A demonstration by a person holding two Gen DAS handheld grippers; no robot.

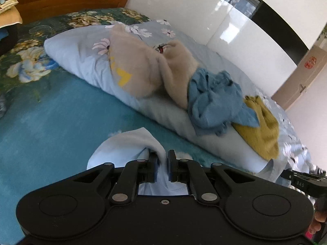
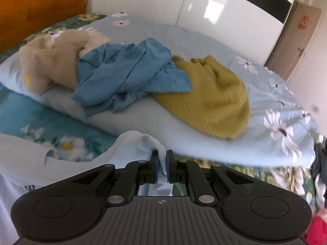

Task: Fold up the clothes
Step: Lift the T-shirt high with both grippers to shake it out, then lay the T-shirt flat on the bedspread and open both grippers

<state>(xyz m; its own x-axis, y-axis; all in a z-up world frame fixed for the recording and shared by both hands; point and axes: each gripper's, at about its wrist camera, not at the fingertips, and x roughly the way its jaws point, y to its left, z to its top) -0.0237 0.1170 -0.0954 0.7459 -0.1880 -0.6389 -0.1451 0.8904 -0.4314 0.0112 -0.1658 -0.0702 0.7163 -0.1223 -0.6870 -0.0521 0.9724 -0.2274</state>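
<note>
Risk of slippage noted: only thin bunched edges pinched, liable to pull free under tension. Left gripper [image 1: 162, 159] found nearly closed on pale blue garment [image 1: 126, 143] above teal bedsheet [image 1: 51, 112]. Right gripper [image 2: 162, 159] likewise clamped narrowly on same fabric. Unfolded clothes heaped on duvet [image 2: 276, 102] beyond.

Two grippers [image 1: 162, 159] [image 2: 162, 159]; four garments: pale blue [image 1: 122, 143], beige [image 1: 143, 65], blue [image 1: 214, 102], mustard [image 1: 263, 126].
</note>
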